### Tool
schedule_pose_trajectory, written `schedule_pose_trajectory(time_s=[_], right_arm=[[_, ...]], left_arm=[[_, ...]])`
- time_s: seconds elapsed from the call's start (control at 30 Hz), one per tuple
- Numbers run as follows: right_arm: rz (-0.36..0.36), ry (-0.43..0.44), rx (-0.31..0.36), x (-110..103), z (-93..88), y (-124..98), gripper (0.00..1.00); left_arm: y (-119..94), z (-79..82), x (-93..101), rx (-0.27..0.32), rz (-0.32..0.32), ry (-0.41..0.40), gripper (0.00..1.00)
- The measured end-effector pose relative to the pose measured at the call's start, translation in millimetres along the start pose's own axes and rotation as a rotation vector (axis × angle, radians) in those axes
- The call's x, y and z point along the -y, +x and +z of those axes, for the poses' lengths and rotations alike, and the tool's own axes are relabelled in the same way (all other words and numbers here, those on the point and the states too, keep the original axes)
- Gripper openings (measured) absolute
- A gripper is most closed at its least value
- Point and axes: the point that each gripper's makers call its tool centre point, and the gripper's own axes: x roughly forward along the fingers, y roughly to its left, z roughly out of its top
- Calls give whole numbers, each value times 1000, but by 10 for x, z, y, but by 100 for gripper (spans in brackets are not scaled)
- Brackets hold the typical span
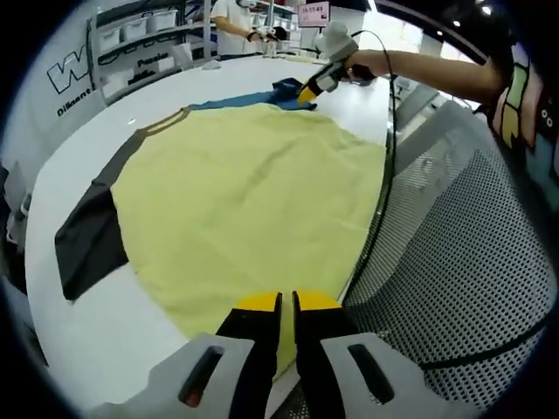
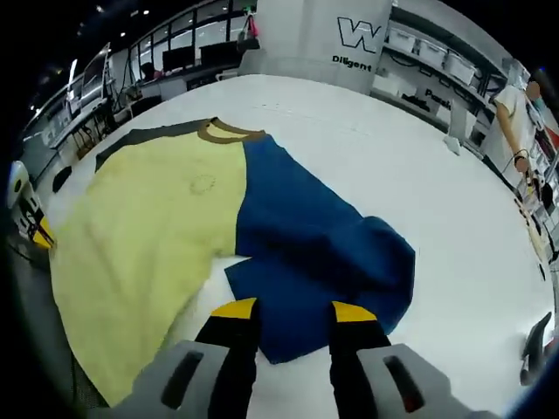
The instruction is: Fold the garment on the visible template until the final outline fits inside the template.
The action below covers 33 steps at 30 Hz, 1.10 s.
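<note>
Now we see the yellow-bodied T-shirt (image 1: 244,192) with one dark grey sleeve (image 1: 87,249) and one blue sleeve (image 2: 314,262) lying flat on the white table (image 2: 419,157), its hem at the table's near edge. Our left gripper (image 1: 286,301) has its jaws almost together over the yellow hem, though we cannot tell whether cloth is pinched between them. Our right gripper (image 2: 295,307) holds its jaws apart over the rumpled blue sleeve, grasping nothing.

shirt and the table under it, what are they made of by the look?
Yellow shirt with blue and dark grey sleeves: looks like soft matte knit fabric, likely cotton; it drapes and wrinkles, with a ribbed collar. White table: smooth, hard, slightly glossy, probably laminate or painted board; faint reflections show.
</note>
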Motion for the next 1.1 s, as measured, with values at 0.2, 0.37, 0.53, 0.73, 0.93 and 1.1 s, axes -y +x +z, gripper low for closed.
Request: schedule_pose_trajectory(time_s=[0.2, 0.37, 0.53, 0.73, 0.93, 1.1], right_arm=[[3, 19, -4, -40, -31, -1, 26], [9, 20, -15, -57, -70, 24, 25], [10, 54, -21, -44, -83, 42, 22], [-3, 59, 33, -143, -58, 39, 9], [-45, 61, 59, -120, -57, 41, 0], [0, 198, 85, -147, -38, -16, 0]], left_arm=[[-16, 91, -50, 55, 43, -29, 6], [-14, 164, -59, 88, 47, -46, 7], [-9, 157, -72, 86, 53, -44, 7], [20, 221, -38, 115, 54, -75, 6], [35, 217, -15, 111, 45, -69, 6], [53, 201, 1, 104, 37, -66, 5]])
